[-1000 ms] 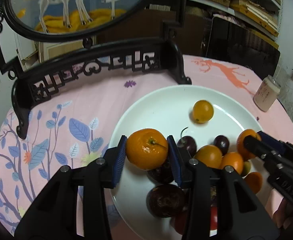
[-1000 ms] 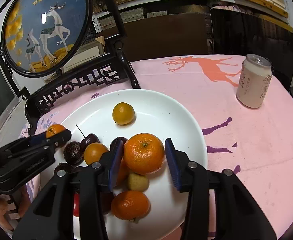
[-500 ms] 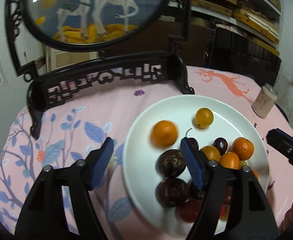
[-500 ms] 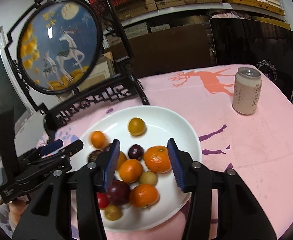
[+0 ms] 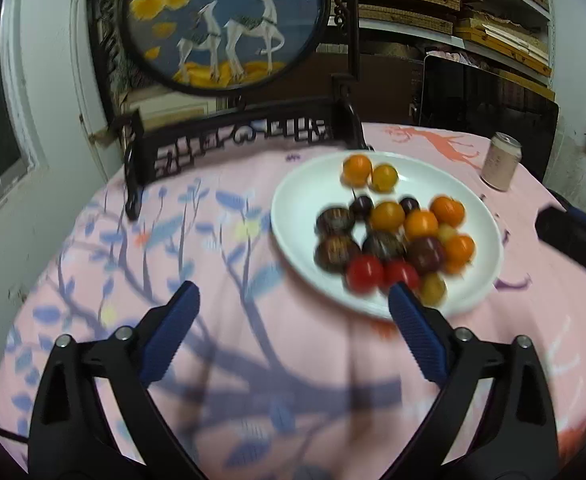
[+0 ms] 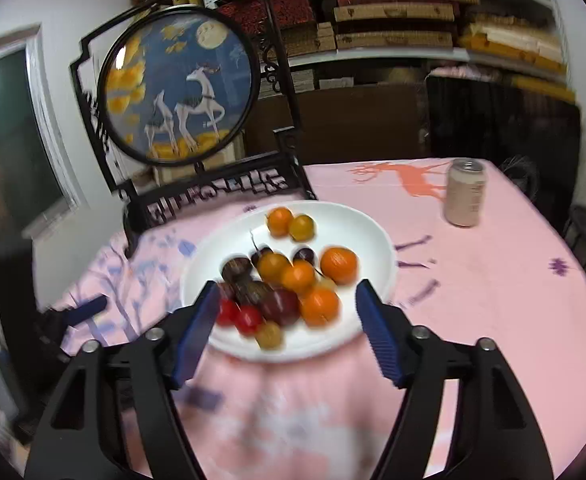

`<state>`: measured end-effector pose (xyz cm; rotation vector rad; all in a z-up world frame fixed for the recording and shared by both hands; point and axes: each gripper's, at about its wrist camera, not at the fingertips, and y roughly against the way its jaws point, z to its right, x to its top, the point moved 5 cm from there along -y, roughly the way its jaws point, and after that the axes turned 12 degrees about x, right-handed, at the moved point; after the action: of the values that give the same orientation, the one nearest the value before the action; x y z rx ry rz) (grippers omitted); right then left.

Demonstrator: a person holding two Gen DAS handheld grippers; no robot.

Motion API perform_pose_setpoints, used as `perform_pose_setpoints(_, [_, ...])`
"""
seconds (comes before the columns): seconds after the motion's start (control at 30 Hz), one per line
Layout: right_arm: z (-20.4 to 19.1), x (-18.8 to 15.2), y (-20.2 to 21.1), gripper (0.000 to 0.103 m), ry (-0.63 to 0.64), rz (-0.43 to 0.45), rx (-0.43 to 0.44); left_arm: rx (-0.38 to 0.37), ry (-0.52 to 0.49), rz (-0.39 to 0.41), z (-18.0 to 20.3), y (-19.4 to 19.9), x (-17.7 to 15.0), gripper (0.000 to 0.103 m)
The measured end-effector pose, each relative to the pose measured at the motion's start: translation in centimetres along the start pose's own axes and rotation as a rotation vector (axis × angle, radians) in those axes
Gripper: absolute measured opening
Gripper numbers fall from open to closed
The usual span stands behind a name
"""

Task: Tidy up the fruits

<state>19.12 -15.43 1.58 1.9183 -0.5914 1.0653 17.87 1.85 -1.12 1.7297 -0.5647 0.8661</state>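
A white plate on the pink tablecloth holds several fruits: oranges, dark purple fruits, red tomatoes and small yellow ones. Two oranges lie apart at the plate's far side. The plate also shows in the right wrist view. My left gripper is open and empty, above the cloth near the plate's front left rim. My right gripper is open and empty, in front of the plate's near rim. The right gripper also shows at the left wrist view's right edge.
A black carved stand with a round deer painting stands behind the plate. A pale drink can stands at the back right of the table, also in the right wrist view. Shelves and a dark chair are behind.
Both grippers let go of their oranges, opened wide and pulled back and up from the plate. The left one's orange now lies at the plate's far side.
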Motion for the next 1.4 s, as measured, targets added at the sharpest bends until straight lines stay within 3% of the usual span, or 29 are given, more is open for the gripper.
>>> perform_pose_setpoints(0.03, [0.1, -1.0, 0.7, 0.080, 0.012, 0.010, -0.031, -0.003, 0.001, 0.000, 0.0, 0.4, -0.4, 0.101])
perform_pose_setpoints(0.07, [0.4, -1.9, 1.4, 0.094, 0.009, 0.017, -0.058, 0.001, -0.003, 0.005, 0.0, 0.9, -0.9, 0.101])
perform_pose_setpoints(0.13, [0.7, -3.3, 2.9, 0.101, -0.020, 0.032, -0.078, 0.018, -0.020, 0.016, 0.2, 1.6, -1.6, 0.101])
perform_pose_setpoints(0.33, [0.2, -4.7, 4.6, 0.101, -0.019, 0.052, -0.071, 0.012, -0.031, 0.065, 0.4, 3.3, -1.6, 0.101])
perform_pose_setpoints(0.53, [0.3, -4.9, 3.9, 0.101, 0.000, 0.024, -0.089, -0.028, -0.005, 0.045, 0.0, 3.4, -1.2, 0.101])
perform_pose_setpoints(0.9, [0.3, -5.1, 4.0, 0.101, -0.005, 0.020, -0.088, -0.022, -0.023, 0.060, 0.3, 3.9, -1.3, 0.101])
perform_pose_setpoints(1.07, [0.2, -5.0, 4.0, 0.102, -0.007, 0.018, -0.086, -0.078, -0.028, 0.050, 0.8, 4.0, -1.5, 0.101])
perform_pose_setpoints(1.23, [0.2, -5.1, 4.0, 0.102, -0.010, 0.017, -0.082, -0.039, -0.056, 0.089, 1.2, 4.6, -1.7, 0.101])
perform_pose_setpoints(1.4, [0.2, -5.1, 4.0, 0.101, -0.011, 0.014, -0.084, -0.028, -0.060, 0.067, 1.3, 4.3, -1.7, 0.101])
